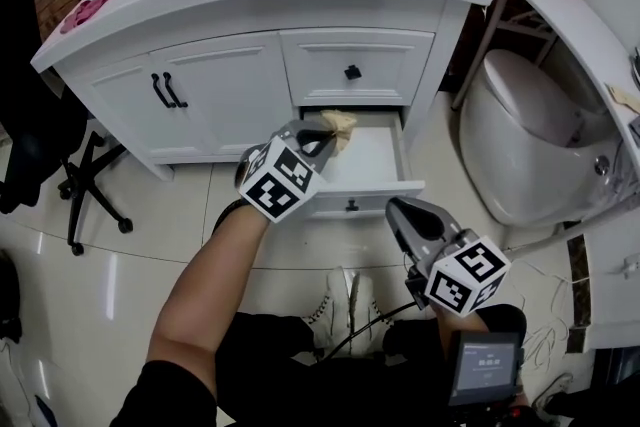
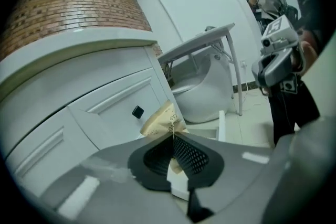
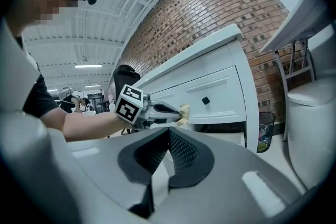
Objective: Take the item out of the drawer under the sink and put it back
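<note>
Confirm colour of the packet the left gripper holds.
Tan packet with dark print, clearest in the left gripper view.

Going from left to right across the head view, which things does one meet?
black office chair → cabinet door handles → left gripper holding the beige packet → right gripper → toilet

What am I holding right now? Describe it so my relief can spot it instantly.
Start at the white vanity cabinet: its lower drawer stands open beneath a closed drawer with a black knob. Over the open drawer, the left hand-held gripper pinches a small tan paper packet, the only beige, crinkled thing against the white.
</note>
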Action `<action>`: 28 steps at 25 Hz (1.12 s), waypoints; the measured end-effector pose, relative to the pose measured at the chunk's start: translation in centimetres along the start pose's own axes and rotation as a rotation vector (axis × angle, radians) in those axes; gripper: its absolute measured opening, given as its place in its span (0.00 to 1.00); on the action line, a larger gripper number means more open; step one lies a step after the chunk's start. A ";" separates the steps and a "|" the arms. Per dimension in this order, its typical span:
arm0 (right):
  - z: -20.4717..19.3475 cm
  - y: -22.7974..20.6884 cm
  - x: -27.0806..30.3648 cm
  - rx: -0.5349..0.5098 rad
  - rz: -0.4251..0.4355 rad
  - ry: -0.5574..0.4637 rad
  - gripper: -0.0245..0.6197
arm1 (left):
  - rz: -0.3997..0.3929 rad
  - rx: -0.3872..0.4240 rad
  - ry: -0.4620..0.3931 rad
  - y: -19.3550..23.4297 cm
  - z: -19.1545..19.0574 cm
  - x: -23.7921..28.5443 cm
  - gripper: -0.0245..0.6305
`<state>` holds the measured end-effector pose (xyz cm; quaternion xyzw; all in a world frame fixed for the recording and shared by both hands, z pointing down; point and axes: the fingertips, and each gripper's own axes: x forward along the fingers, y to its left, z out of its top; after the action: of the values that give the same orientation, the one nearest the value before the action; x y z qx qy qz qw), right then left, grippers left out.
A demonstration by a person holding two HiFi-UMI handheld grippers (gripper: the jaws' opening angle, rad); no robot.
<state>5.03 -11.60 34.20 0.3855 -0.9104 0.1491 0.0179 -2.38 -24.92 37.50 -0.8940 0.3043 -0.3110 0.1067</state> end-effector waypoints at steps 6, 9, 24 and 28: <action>0.4 0.5 0.2 -0.015 0.005 0.000 0.05 | 0.017 -0.142 -0.106 -2.6 0.9 -4.9 0.05; 0.7 0.7 0.5 -0.027 0.009 0.002 0.05 | 0.011 -0.193 -0.140 -4.2 1.0 -6.8 0.05; -0.1 0.3 1.4 -0.028 0.014 0.025 0.05 | 0.036 -0.413 -0.246 -7.8 -0.2 -10.6 0.05; -0.2 0.2 1.4 -0.025 0.012 0.022 0.05 | 0.022 -0.423 -0.246 -8.2 -0.2 -10.3 0.05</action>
<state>3.89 -12.44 34.55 0.3781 -0.9143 0.1420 0.0322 -5.00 -12.10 35.69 -0.9243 0.3570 -0.1280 -0.0433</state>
